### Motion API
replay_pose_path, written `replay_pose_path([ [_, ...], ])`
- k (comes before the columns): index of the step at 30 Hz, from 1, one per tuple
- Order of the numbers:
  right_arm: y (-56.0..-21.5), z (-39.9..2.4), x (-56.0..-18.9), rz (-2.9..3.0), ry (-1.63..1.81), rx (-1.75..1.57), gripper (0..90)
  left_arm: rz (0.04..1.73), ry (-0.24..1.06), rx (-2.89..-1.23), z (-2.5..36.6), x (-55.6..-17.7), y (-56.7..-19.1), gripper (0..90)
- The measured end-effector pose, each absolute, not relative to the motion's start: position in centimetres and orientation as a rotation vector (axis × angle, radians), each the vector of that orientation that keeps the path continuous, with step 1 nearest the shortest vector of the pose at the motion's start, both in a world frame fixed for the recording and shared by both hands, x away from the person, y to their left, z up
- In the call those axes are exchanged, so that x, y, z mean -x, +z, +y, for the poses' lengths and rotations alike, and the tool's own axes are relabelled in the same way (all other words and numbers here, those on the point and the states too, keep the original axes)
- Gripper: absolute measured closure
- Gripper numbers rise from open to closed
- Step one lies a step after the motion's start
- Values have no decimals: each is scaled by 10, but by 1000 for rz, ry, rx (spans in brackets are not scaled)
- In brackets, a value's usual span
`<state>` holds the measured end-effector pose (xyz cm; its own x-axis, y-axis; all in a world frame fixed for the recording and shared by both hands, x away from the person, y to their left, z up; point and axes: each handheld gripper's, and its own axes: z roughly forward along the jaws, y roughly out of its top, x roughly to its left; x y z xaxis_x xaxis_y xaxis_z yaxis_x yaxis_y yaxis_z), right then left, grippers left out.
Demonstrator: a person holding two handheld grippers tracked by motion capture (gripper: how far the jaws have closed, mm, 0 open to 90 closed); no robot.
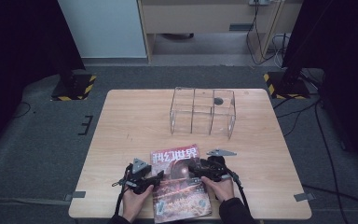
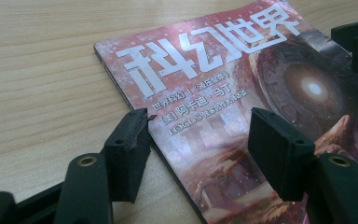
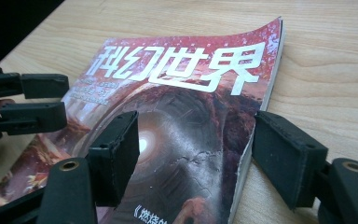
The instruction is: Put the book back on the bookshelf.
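Note:
A red science-fiction magazine [image 1: 179, 184] with large white characters on its cover lies flat near the table's front edge. My left gripper [image 1: 154, 180] is at its left side. In the left gripper view, this gripper [image 2: 200, 154] stands open across the spine edge, one jaw over the bare wood and the other over the cover [image 2: 223, 88]. My right gripper [image 1: 195, 169] is at the magazine's right side. In the right gripper view, it [image 3: 196, 154] is open across the page edge, one jaw above the cover [image 3: 182, 116] and the other beside the pages on the table.
A clear acrylic organizer [image 1: 203, 112] with several compartments stands at the back middle of the wooden table [image 1: 130, 126]. Dark stands with striped bases [image 1: 72, 86] sit on the floor at both far corners. A cable trails from each gripper toward the person.

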<state>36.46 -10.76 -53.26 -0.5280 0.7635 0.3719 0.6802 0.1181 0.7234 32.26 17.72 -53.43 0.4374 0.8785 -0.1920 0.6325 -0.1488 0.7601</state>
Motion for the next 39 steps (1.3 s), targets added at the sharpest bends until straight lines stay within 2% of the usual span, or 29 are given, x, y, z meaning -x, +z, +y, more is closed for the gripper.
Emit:
replay_pose_path([
  [2, -532, -107, -363, 2256, 1413, -1517, 316, 1285, 381, -1870, 176, -324, -534, 374],
  [3, -530, -108, -362, 2241, 1470, -1522, 373, 1283, 382, -1871, 176, -324, -534, 374],
  [4, -527, -109, -361, 2243, 1535, -1542, 341, 1283, 385, -1873, 175, -324, -534, 372],
  [5, -524, -108, -359, 2237, 1543, -1516, 367, 1283, 387, -1874, 175, -324, -534, 372],
  [9, -519, -107, -355, 2239, 1571, -1469, 358, 1284, 386, -1875, 175, -324, -534, 377],
  [12, -525, -107, -356, 2291, 1441, -1477, 348, 1277, 377, -1876, 175, -324, -534, 383],
  [19, -531, -111, -356, 2323, 1461, -1543, 354, 1278, 378, -1877, 175, -324, -534, 378],
  [23, -527, -112, -354, 2320, 1559, -1502, 412, 1278, 378, -1874, 174, -324, -534, 373],
  [24, -527, -111, -355, 2347, 1586, -1523, 461, 1278, 376, -1872, 174, -324, -534, 373],
  [29, -534, -91, -356, 2464, 1525, -1464, 467, 1277, 363, -1869, 176, -325, -534, 373],
  [30, -532, -91, -358, 2484, 1491, -1452, 529, 1277, 363, -1869, 176, -325, -534, 373],
  [31, -532, -91, -358, 2484, 1491, -1452, 529, 1276, 362, -1870, 176, -325, -534, 373],
  [35, -532, -95, -360, 2492, 1447, -1474, 706, 1272, 355, -1867, 177, -325, -535, 373],
  [39, -529, -98, -358, 2490, 1489, -1489, 833, 1268, 340, -1856, 179, -325, -535, 345],
])
